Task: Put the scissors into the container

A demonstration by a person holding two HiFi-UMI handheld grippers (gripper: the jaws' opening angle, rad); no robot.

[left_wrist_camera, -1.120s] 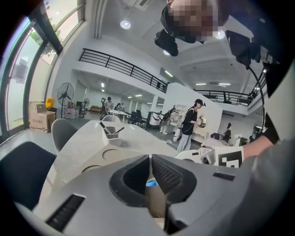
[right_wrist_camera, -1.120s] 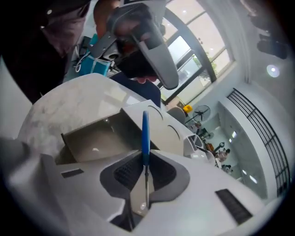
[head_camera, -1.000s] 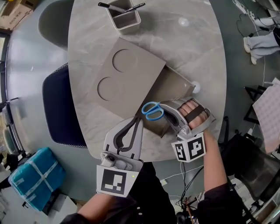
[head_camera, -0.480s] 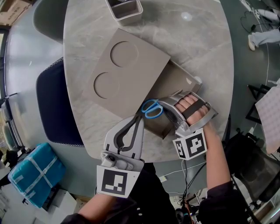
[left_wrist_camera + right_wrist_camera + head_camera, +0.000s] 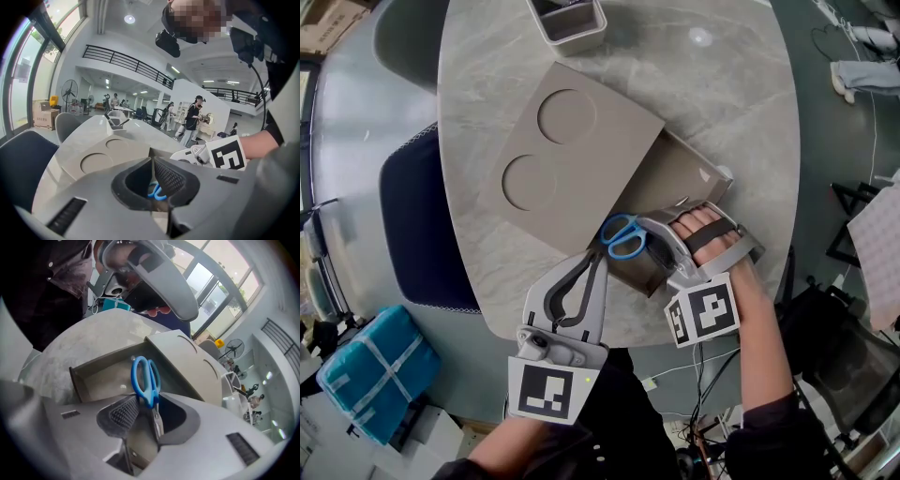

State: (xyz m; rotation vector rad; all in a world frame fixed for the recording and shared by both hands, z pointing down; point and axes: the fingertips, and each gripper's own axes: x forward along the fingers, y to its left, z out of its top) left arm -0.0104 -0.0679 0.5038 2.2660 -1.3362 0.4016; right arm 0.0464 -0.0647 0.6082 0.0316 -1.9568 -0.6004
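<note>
The blue-handled scissors [image 5: 626,236] stand between the jaws of my right gripper [image 5: 639,242], over the pulled-out drawer [image 5: 675,178] of a flat grey box [image 5: 572,159]. In the right gripper view the scissors [image 5: 146,378] lean on the right jaw, handles out over the drawer [image 5: 98,376]. The left pad [image 5: 123,412] stands apart from them. These jaws have just been opening, so my right gripper [image 5: 147,401] is open. My left gripper [image 5: 601,255] is shut, with its tips by the drawer's near corner. The left gripper view shows the blue handles [image 5: 157,192] beyond my left gripper [image 5: 152,160].
The box lid has two round recesses. A small grey tray [image 5: 567,21] with pens stands at the table's far edge. A dark blue chair [image 5: 422,234] sits left of the marble table [image 5: 722,94], and a teal package [image 5: 370,375] lies on the floor.
My right gripper has tipped lower over the drawer with the scissors, and its jaws have opened. The left gripper has stayed in place.
</note>
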